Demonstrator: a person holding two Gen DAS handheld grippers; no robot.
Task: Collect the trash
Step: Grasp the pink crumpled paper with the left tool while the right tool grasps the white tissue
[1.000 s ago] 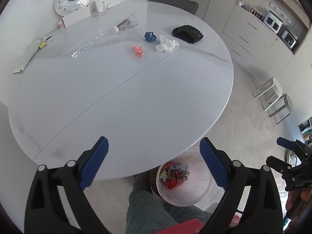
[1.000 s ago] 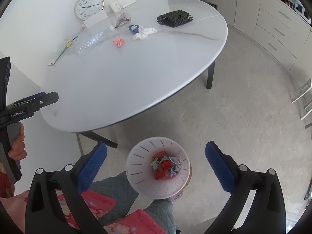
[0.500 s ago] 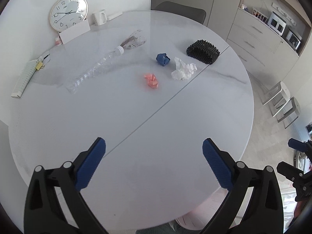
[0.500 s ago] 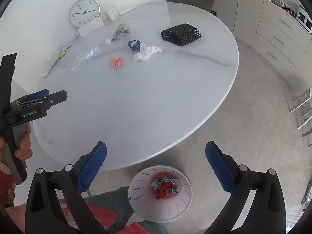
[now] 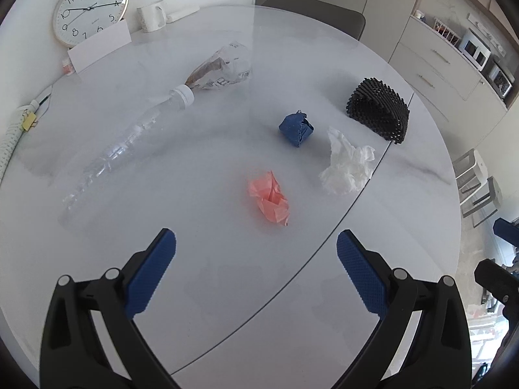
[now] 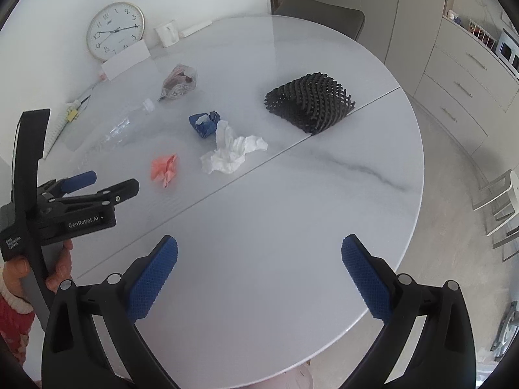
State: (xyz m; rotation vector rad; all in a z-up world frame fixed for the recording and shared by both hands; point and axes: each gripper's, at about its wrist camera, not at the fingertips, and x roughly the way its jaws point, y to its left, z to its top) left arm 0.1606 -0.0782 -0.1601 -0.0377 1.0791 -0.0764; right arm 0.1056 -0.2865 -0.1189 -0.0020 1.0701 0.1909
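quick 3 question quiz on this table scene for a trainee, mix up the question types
1. True or false: the left tool is shut on the pink paper wad.
2. Which lies nearest the white tissue? A) clear plastic bottle B) blue paper wad C) wall clock
3. Fill in: the black mesh piece sits beside the table's centre ____.

Key: 1 false, both tools are open and empty; 2 B; 3 seam.
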